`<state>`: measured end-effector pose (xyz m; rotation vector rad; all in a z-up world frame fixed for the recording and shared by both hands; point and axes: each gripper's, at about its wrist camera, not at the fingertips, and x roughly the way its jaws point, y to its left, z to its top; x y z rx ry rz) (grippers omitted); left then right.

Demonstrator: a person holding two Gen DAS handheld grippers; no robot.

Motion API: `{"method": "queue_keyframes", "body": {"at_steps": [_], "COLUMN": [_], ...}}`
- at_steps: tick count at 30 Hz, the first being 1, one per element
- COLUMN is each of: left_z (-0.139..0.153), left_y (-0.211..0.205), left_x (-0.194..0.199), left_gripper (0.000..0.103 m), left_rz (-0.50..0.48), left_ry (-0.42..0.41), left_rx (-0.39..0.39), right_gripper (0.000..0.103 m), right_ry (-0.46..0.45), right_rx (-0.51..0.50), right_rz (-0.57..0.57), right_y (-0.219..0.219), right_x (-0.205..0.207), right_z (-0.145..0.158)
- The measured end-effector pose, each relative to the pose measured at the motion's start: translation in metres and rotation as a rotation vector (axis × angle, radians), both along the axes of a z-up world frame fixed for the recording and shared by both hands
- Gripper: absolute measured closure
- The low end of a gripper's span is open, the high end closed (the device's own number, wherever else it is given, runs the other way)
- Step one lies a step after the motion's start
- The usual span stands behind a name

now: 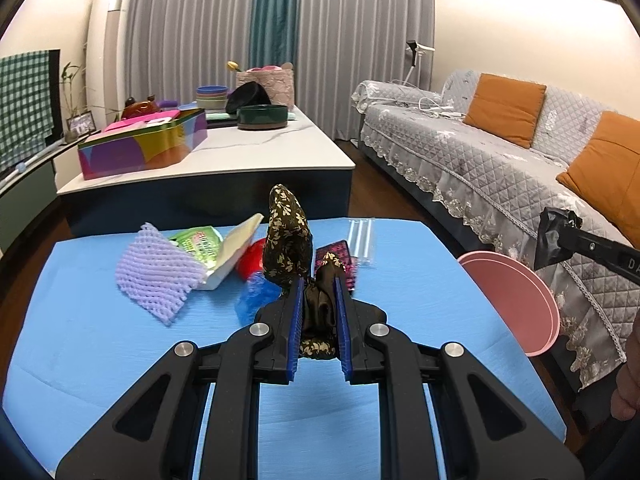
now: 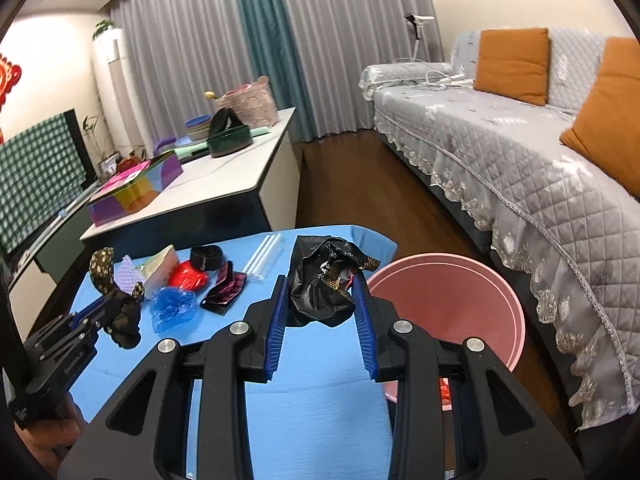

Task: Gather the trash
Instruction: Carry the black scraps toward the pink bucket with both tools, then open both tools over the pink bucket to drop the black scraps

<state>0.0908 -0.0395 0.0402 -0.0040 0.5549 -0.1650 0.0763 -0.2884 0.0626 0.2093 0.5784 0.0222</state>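
Observation:
My left gripper (image 1: pixel 318 280) is shut on a dark floral cloth scrunchie (image 1: pixel 290 236), held above the blue table (image 1: pixel 100 340); it also shows in the right wrist view (image 2: pixel 116 312). My right gripper (image 2: pixel 322 280) is shut on a crumpled black wrapper (image 2: pixel 324 284), held above the table's right edge, just left of the pink bin (image 2: pixel 452 308). In the left wrist view the wrapper (image 1: pixel 554 236) hangs above the bin (image 1: pixel 516 300). More litter lies on the table: purple foam net (image 1: pixel 154 272), green packet (image 1: pixel 200 240), red piece (image 1: pixel 250 262), blue plastic (image 1: pixel 256 298).
Clear straws (image 1: pixel 362 238) and a dark patterned packet (image 2: pixel 224 292) lie on the blue table. A white coffee table (image 1: pixel 240 152) with a colourful box (image 1: pixel 140 146) and bowls stands behind. A grey sofa (image 1: pixel 500 168) with orange cushions runs along the right.

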Motion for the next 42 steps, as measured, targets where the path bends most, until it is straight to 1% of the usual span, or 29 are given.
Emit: {"method": "queue_keyframes", "body": {"at_steps": [2,8,15,25,42], "left_z": [-0.001,-0.001,0.001,0.006,0.022], "left_y": [-0.004,-0.023,-0.045,-0.066,-0.109], "left_x": [0.002,0.002,0.001,0.001,0.016], "left_gripper": [0.087,0.087,0.087,0.087,0.087], "left_rz": [-0.007,-0.047,-0.106,-0.159,-0.264], "left_ry": [0.003,-0.013,-0.026,-0.022,-0.051], "left_rx": [0.001,0.008,0.008,-0.005,-0.004], "right_gripper": [0.07,0.07,0.07,0.07,0.07], "right_ry": [-0.008,-0.007,-0.013,-0.019,-0.02], "right_rx": [-0.008,0.014,0.001,-0.011,-0.01], "right_rz": [-0.016,-0.07,-0.098,-0.115,-0.156], "right_y": [-0.007,-0.03,-0.046,-0.055,-0.074], "right_x": [0.0,0.002,-0.002,-0.002,-0.003], "right_z": [-0.001,-0.006,-0.009,-0.008,-0.013]}}
